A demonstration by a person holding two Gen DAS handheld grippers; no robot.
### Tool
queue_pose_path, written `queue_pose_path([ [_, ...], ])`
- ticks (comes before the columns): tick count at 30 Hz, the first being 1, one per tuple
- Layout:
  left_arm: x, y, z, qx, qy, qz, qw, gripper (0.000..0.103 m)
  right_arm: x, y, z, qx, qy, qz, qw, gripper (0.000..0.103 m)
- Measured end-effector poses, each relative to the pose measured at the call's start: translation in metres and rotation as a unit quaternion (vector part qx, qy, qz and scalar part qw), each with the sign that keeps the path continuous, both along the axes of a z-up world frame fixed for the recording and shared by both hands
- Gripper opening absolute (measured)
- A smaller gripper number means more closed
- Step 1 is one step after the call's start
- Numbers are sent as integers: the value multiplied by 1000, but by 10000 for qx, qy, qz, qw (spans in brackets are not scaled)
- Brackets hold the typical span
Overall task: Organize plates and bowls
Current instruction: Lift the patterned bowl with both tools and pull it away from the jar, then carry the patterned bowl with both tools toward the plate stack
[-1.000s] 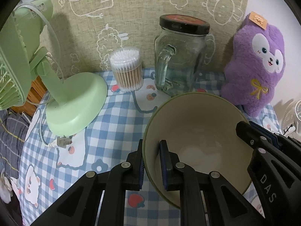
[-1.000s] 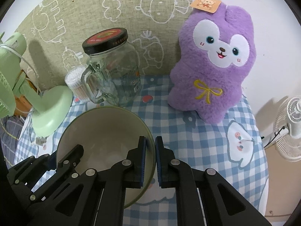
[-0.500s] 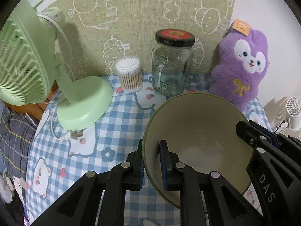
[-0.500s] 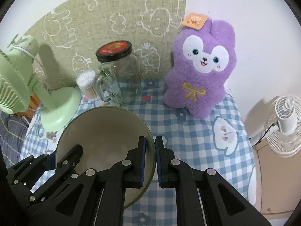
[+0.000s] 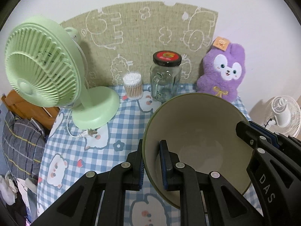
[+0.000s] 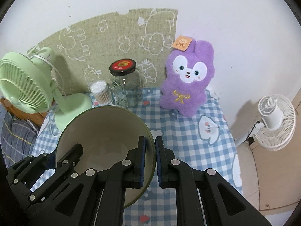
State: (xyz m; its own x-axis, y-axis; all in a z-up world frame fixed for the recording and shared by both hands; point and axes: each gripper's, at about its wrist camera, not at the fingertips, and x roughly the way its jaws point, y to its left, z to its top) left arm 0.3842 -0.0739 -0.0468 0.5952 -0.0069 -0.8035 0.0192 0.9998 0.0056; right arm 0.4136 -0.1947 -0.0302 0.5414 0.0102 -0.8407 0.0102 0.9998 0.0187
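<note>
A large bowl (image 5: 203, 131), olive green outside and cream inside, hangs above the checked tablecloth (image 5: 79, 150), held by both grippers. My left gripper (image 5: 151, 154) is shut on the bowl's left rim, one pad outside the wall and one inside. My right gripper (image 6: 150, 152) is shut on the opposite rim of the same bowl (image 6: 105, 131). Each gripper shows in the other's view: the right gripper (image 5: 263, 137) at the bowl's right edge, the left gripper (image 6: 62, 156) at its left edge. The bowl is empty.
At the back of the table stand a green desk fan (image 5: 43, 79), a tub of cotton swabs (image 5: 132, 85), a glass jar (image 5: 165, 79) with a black lid and a purple plush rabbit (image 5: 223, 75). A white fan (image 6: 274, 120) stands on the floor to the right.
Both grippers have risen and drawn back with the bowl between them. The table objects look smaller and farther, and more of the wall and the green fan's head shows.
</note>
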Motion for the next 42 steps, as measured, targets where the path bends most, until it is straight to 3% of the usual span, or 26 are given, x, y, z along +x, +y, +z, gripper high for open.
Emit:
queue_pose_path([
  [14, -65, 12, 50, 28, -258, -130, 9996, 11, -64, 11, 54, 6, -217, -107, 9997, 13],
  [26, -120, 24, 73, -8, -443, -271, 9987, 11, -127, 16, 84, -2, -348, -261, 9991, 13],
  [33, -152, 29, 74, 65, -500, -370, 9980, 11, -162, 21, 85, 10, -345, -339, 9988, 13],
  [42, -186, 36, 55, -56, -323, -457, 9984, 11, -197, 27, 70, -3, -226, -461, 9987, 13],
])
